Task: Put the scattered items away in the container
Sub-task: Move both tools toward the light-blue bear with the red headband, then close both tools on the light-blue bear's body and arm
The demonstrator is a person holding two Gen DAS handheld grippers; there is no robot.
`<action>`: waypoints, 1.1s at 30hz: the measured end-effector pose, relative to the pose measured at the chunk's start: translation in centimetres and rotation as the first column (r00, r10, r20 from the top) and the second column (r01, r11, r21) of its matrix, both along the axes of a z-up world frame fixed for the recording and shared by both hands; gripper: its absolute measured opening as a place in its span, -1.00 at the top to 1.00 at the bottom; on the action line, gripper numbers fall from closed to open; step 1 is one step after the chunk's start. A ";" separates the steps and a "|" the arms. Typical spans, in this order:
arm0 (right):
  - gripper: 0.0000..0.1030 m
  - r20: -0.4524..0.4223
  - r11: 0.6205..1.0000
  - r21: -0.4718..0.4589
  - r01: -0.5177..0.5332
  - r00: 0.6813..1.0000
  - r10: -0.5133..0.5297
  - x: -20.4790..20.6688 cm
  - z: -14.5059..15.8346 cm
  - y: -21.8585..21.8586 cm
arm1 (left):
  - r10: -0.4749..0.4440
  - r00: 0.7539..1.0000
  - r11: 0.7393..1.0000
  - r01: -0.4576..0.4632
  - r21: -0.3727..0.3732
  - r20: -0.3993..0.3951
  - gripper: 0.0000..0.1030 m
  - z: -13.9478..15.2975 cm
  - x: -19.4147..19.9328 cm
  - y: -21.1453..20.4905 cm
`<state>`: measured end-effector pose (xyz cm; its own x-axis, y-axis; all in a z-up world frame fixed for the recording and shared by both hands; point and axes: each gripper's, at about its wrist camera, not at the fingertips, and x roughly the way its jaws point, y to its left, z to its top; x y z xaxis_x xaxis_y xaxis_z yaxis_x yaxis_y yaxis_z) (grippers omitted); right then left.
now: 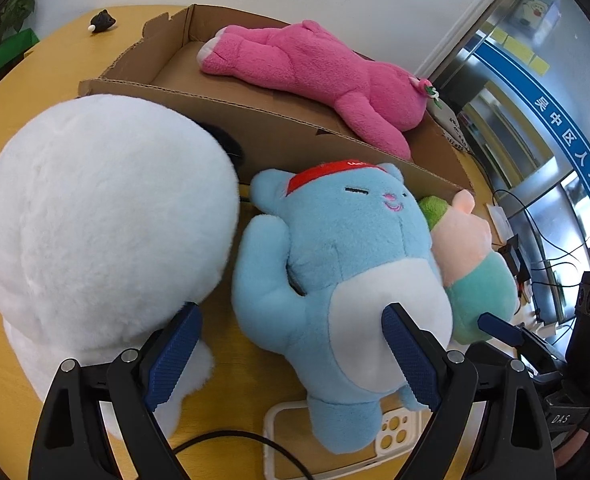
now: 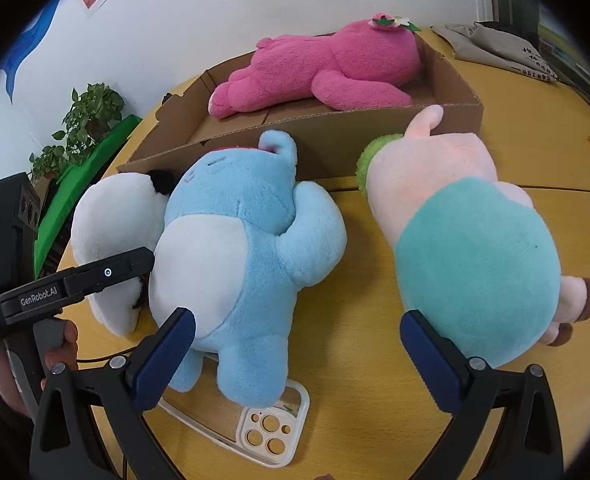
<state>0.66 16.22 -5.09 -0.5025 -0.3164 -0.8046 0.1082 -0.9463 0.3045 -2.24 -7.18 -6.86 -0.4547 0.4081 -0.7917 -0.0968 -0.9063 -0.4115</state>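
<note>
Fingers of the left gripper stand wide apart and grasp nothing: in the left wrist view one blue pad sits at lower left against the flank of the white plush, the other at lower centre over the white belly of the blue plush, so the gap between them falls on the strip of table between the two toys. The right gripper is likewise released, with nothing between its pads; in the right wrist view its left finger lies over the blue plush's lower body and its right finger by the teal back of the pink-and-teal plush. Nearest to both, at the bottom of each frame, the blue plush's feet rest on a clear phone case. Its long axis runs from those feet up the frame to its red-capped head, which touches the near wall of the cardboard box (so it points roughly along the fingers, not across them). I judge the left gripper nearer its body, needing a shift toward the right of its frame to straddle the belly. Farther off, in the upper half of both frames, the magenta plush already lies lengthwise inside the box.
</note>
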 end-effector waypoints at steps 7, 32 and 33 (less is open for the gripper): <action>-0.96 0.017 1.000 -0.018 0.017 1.000 -0.017 -0.5 -0.4 0.2 | -0.038 0.999 0.998 0.038 0.049 -0.002 -0.68 0.1 -0.2 1.3; -0.96 0.025 1.000 0.011 -0.022 0.999 0.022 -0.5 -0.6 -0.5 | -0.016 1.000 1.000 0.015 0.023 0.010 -0.15 0.5 -0.4 -0.1; -0.96 0.029 1.000 -0.004 -0.015 0.999 0.015 -0.7 -0.6 -0.5 | -0.008 1.000 1.000 0.008 0.018 0.013 -0.09 0.5 -0.4 -0.2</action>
